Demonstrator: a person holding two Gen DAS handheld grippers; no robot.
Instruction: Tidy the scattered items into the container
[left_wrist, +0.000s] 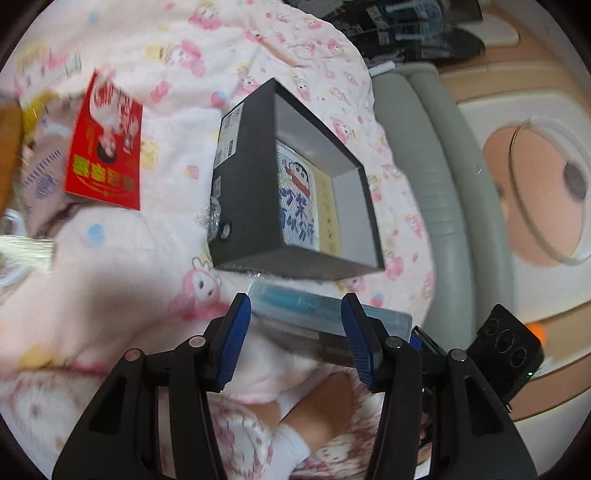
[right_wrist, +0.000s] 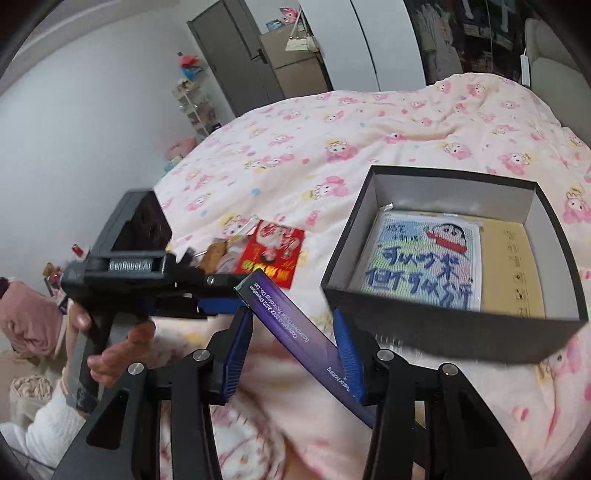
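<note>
A long, flat dark purple box (right_wrist: 295, 325) slants between the pads of my right gripper (right_wrist: 291, 315), which is shut on it. Its far end reaches my left gripper (right_wrist: 221, 293), held by a hand (right_wrist: 122, 347). In the left wrist view the same box (left_wrist: 303, 310) lies across behind the fingertips of my left gripper (left_wrist: 295, 301). The left jaws stand wide and it runs on past the right finger. The open black container (right_wrist: 443, 332) (left_wrist: 251, 177) sits on the bed just beyond, holding a cartoon packet (right_wrist: 421, 266) and a tan booklet (right_wrist: 509, 266). A red packet (left_wrist: 105, 147) (right_wrist: 273, 254) lies on the quilt.
Several more packets (left_wrist: 40, 110) are heaped on the quilt (right_wrist: 369, 122) beyond the red one. The bed's grey padded edge (left_wrist: 424, 166) runs along the container's far side, with floor past it. A knee in fluffy clothing (left_wrist: 317, 406) is under the left gripper.
</note>
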